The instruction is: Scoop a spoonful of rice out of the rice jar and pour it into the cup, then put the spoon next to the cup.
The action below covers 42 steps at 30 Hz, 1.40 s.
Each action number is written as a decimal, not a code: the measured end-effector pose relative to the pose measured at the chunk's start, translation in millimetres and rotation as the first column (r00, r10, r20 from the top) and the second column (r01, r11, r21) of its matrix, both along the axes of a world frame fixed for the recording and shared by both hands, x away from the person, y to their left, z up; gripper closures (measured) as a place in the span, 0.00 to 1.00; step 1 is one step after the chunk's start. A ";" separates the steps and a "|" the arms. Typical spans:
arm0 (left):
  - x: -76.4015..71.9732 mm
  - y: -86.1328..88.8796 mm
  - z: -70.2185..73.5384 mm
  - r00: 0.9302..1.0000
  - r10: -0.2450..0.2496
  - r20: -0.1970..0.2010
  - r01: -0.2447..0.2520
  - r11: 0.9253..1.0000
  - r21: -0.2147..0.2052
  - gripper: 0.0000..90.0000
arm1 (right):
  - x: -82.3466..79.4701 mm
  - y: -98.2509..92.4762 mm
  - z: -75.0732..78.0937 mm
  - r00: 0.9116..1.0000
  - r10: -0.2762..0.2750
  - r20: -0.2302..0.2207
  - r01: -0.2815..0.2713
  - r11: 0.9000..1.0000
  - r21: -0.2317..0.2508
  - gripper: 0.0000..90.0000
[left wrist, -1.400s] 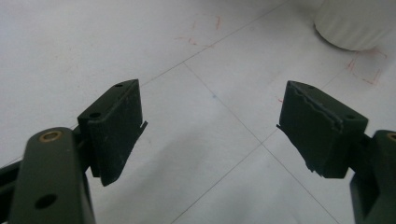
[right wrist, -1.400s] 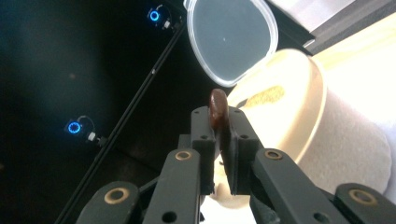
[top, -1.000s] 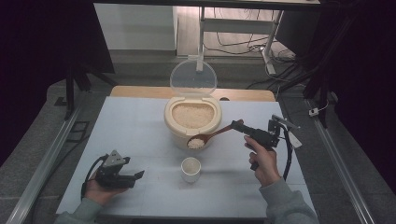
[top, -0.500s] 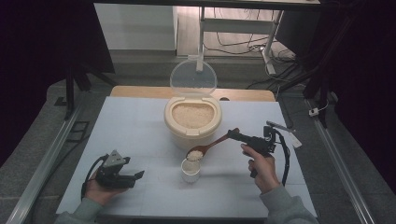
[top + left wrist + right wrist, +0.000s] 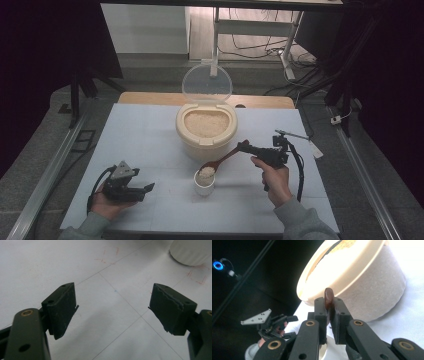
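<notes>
Holding the brown wooden spoon (image 5: 223,161) by the end of its handle, my right gripper (image 5: 246,148) has its black jaws clamped tight on the wood; in the right gripper view the dark handle end (image 5: 328,298) stands pinched between the two pads. The spoon slants down to my left, and its bowl, heaped with pale rice (image 5: 205,173), sits right over the mouth of the small white cup (image 5: 204,186), which stands on the white table (image 5: 145,145) near its front middle. Whether the bowl touches the cup's rim I cannot tell.

Just behind the cup stands the round cream-coloured rice container (image 5: 206,129), full of rice, with its clear plastic lid (image 5: 206,83) tipped up at the back.

Well apart on my left, my left gripper (image 5: 146,188) rests low at the table's front, in my left hand (image 5: 102,205). Its jaws stand wide apart with nothing between them, just bare tabletop showing through the gap in the left gripper view, and the cup's white base (image 5: 192,252) at the upper right corner.
</notes>
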<state>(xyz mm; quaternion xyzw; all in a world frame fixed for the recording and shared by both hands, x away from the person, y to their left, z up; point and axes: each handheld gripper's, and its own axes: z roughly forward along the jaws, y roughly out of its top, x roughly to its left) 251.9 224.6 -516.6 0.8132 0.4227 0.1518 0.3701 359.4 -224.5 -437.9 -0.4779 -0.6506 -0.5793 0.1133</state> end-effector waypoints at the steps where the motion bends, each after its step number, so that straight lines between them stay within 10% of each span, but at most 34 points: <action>1: 0.0 0.1 -0.1 1.000 0.000 0.000 0.000 1.000 0.000 0.24 | -1.0 1.6 1.3 1.000 0.001 0.015 -0.001 1.000 -0.014 0.92; 9: 0.0 0.0 -0.2 1.000 -0.001 0.001 0.001 1.000 0.001 0.24 | -10.8 11.5 11.5 0.990 0.035 0.135 -0.024 0.996 -0.087 0.92; 20: 0.0 0.1 -0.2 1.000 0.001 0.001 -0.001 1.000 0.001 0.24 | -29.1 20.7 30.7 0.935 0.133 0.329 -0.075 0.980 -0.182 0.92; 42: -0.4 0.3 0.1 1.000 0.004 0.004 -0.004 1.000 0.001 0.24 | -29.4 -5.7 36.3 0.943 0.099 0.318 -0.075 0.994 -0.086 0.92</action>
